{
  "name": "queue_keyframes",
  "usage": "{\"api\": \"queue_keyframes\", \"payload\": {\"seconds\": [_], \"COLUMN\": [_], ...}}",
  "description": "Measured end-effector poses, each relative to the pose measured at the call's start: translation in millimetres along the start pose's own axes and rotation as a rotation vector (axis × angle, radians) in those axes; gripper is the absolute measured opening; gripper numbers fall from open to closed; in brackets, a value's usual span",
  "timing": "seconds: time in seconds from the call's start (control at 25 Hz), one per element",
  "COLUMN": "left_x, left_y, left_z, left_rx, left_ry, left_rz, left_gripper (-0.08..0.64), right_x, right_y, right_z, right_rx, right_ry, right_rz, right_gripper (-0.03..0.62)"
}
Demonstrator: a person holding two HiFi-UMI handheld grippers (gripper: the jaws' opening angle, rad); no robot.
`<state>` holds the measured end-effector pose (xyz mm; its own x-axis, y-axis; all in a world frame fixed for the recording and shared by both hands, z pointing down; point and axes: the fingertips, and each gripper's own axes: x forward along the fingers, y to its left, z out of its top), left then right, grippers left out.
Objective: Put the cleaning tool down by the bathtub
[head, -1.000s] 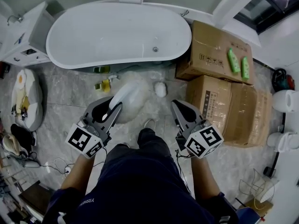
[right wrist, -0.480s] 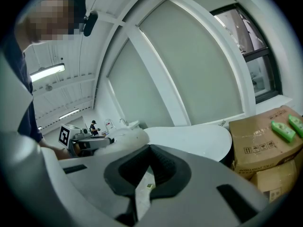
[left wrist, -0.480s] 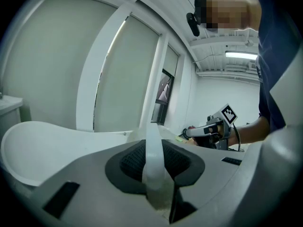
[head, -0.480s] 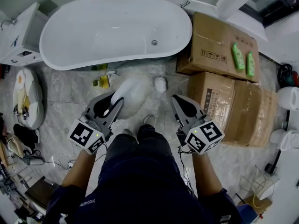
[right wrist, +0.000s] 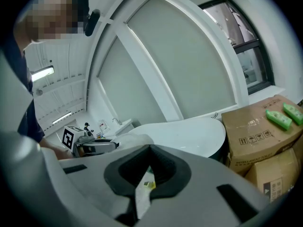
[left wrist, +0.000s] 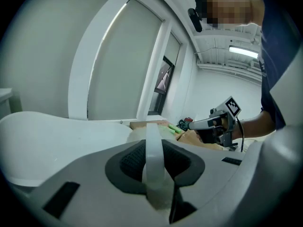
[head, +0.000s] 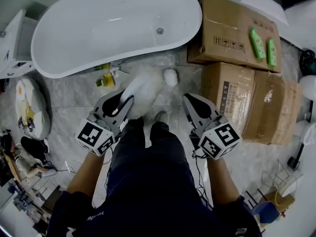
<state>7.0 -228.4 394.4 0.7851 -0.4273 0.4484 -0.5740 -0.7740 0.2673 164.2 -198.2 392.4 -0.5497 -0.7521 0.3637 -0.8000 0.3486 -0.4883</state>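
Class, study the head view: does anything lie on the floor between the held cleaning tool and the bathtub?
Partly. Small yellow-green items lie at the bathtub edge, left of the cleaning tool, and a white puff lies to its right. The floor straight ahead looks open.

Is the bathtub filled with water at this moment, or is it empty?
Empty. The bathtub looks dry and bare inside, and its drain is plainly visible; no water shows.
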Motion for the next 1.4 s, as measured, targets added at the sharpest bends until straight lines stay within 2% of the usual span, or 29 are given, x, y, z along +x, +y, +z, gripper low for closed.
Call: {"api": "queue_keyframes", "payload": {"seconds": [0.24, 0.52, 0.68, 0.92, 1.16, 1.4], "left_x": [34, 63, 80, 118, 158, 203], "left_y": [17, 49, 63, 73, 89, 110], "left_z": [-18, -54, -90, -156, -225, -305], "left_rx": [0.021, 0.088, 0.113, 0.122, 0.086, 0.090], "left_ry": [0.073, 0.176, 0.243, 0.314, 0.354, 0.395], "left_rz": [-0.066, -0.148, -0.183, -0.234, -0.222, -0.205], "left_gripper": [0.110, 0.110, 0.110, 0.110, 0.110, 0.110], "right_x": [16, 37, 46, 68, 87, 104], "right_y": [-20, -34, -42, -64, -94, -140], "right_z": [-10, -26, -47, -97, -156, -217], "right_rx": [0.075, 0.092, 0.106, 0.124, 0.120, 0.133], "right_ry": [-0.023, -0.039, -0.024, 0.024, 0.089, 0.108], "right_rz": [-0.065, -0.194, -0.261, -0.299, -0.295, -0.306], "right_gripper": [0.005, 0.005, 0.005, 0.005, 0.005, 0.005]}}
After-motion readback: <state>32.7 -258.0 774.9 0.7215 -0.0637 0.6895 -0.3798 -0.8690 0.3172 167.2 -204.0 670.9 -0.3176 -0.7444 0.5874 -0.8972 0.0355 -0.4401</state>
